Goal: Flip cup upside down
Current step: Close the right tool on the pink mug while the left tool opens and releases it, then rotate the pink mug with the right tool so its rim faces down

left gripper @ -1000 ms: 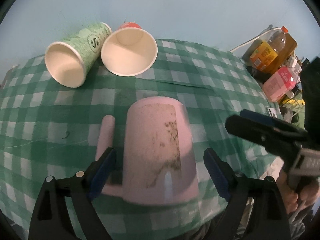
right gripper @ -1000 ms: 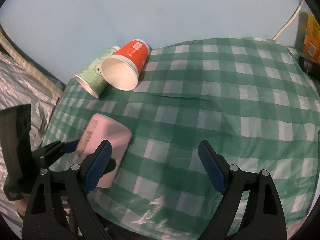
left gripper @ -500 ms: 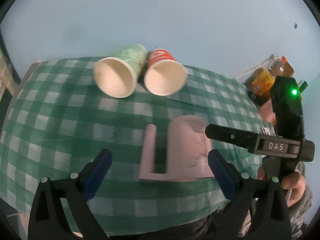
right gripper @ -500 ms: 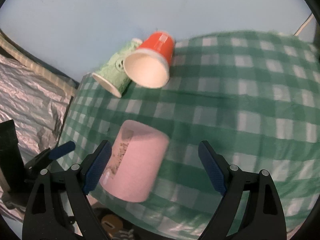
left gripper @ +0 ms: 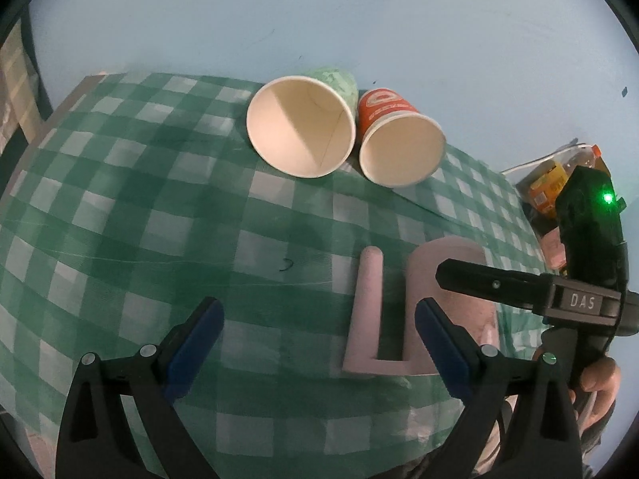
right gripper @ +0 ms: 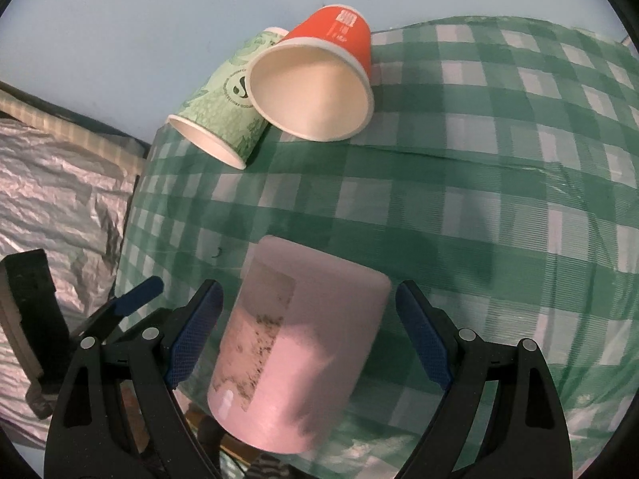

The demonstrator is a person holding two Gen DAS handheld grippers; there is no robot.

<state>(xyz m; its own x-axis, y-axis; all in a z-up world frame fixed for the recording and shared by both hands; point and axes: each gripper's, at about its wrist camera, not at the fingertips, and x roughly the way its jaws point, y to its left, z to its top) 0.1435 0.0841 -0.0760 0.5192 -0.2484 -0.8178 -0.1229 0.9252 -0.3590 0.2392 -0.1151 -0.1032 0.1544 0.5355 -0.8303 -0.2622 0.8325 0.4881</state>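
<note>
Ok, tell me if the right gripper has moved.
Yes. The right gripper swung left: the red paper cup slid right in view, and the pink cup now sits between its fingers.

We are looking at a tabletop that is wearing a green-and-white checked cloth. A pink cup is sitting on the cloth at its near edge, its handle pointing sideways. Beyond the pink cup, toward the wall, a green paper cup and a red paper cup are lying on their sides, touching each other, open mouths facing us. Past the cloth's far right corner, bottles and packets are crowding together.
</note>
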